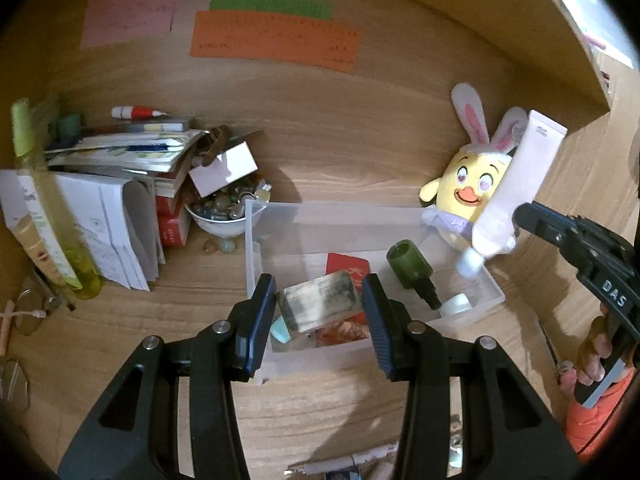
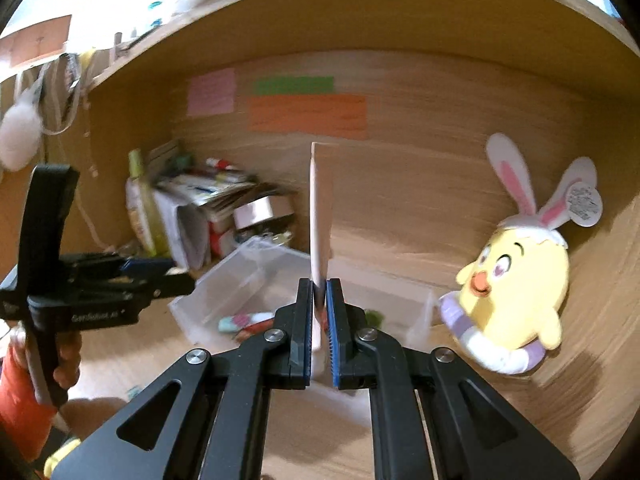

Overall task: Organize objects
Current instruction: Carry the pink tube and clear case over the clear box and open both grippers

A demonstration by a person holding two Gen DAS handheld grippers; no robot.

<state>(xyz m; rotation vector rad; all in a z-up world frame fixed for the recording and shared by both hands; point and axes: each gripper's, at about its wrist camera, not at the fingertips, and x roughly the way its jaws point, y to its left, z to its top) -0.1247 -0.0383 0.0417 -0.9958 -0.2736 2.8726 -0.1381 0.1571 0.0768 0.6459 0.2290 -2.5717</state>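
Two tools over the clear bin, one spread wide, one clamped on a tube.

On my left, papers (image 1: pixel 120 216) and a bowl of trinkets (image 1: pixel 224 208) sit on the wooden surface (image 1: pixel 320 400). My left tool (image 1: pixel 320 312) hangs wide apart above the clear bin (image 1: pixel 256 240), gripping nothing; a silvery block (image 1: pixel 318 300) lies between its fingers. My right tool (image 2: pixel 319 304) pinches a white tube (image 2: pixel 321 216) above the bin, with the chick plush (image 2: pixel 516 280) to the right.
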